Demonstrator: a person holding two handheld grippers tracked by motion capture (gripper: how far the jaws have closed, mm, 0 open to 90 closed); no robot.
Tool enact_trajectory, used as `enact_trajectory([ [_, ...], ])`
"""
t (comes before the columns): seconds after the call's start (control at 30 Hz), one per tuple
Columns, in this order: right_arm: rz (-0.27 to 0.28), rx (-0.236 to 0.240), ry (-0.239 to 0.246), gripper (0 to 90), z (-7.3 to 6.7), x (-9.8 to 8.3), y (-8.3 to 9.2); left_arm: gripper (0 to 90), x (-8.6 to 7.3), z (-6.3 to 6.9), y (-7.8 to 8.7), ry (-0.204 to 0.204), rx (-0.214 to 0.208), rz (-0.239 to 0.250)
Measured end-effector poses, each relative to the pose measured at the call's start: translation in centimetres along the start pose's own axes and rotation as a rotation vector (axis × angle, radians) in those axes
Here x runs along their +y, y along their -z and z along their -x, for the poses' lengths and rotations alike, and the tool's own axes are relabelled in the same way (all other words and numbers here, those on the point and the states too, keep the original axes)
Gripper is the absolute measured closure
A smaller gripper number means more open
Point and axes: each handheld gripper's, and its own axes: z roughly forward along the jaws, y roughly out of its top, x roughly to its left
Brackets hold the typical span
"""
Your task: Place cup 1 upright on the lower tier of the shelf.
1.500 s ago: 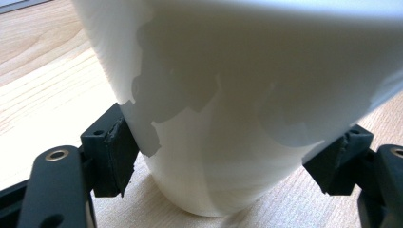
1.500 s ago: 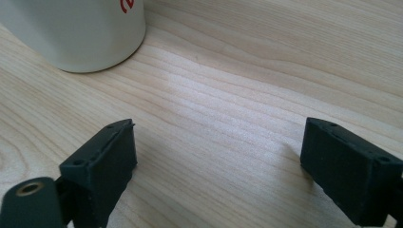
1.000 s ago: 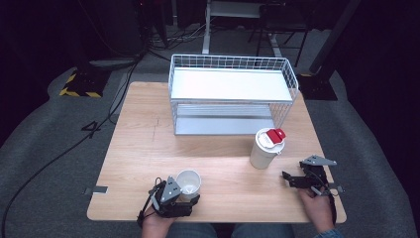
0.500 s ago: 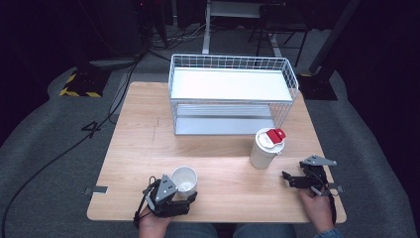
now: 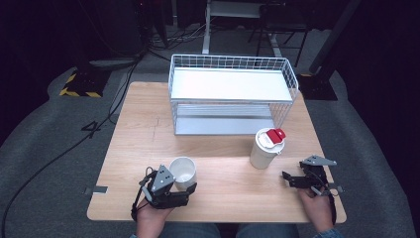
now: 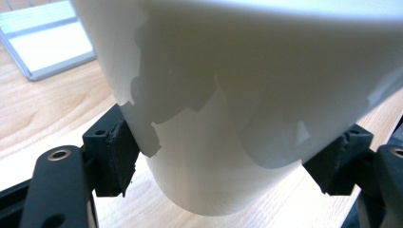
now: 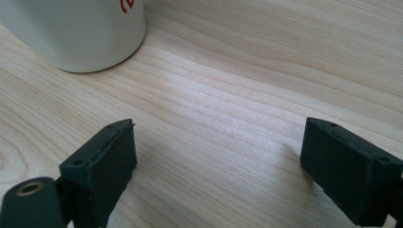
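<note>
Two grippers work the table's near edge: at lower left the left gripper (image 5: 185, 187) clamps a white cup (image 5: 183, 171) low on its sides, keeping it upright; at lower right the right gripper (image 5: 288, 178) waits, jaws apart and empty, near the lidded tumbler (image 5: 266, 149).

On the wooden table (image 5: 218, 144), the left gripper (image 5: 184, 187) clasps a white cup (image 5: 183, 172) near the front edge. The right gripper (image 5: 292, 179) rests apart, just beside a lidded cup (image 5: 266, 148). A wire basket (image 5: 233, 94) stands behind.
</note>
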Motion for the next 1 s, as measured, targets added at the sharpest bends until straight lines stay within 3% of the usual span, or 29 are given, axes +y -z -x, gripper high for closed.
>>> enact_trajectory([
  [0.33, 0.0, 0.0, 0.0, 11.9, 0.0, 0.0, 0.0, 23.3, 2.2, -0.5, -0.5, 0.011, 0.001, 0.021],
  [0.73, 0.0, -0.004, -0.005, 12.0, 0.0, 0.0, 0.0, 23.3, 5.6, -0.7, -2.0, -0.033, 0.018, 0.057],
  [1.0, 0.0, -0.004, -0.004, 12.0, 0.0, 0.0, 0.0, 23.3, 6.8, -1.7, -3.7, -0.008, 0.01, 0.062],
])
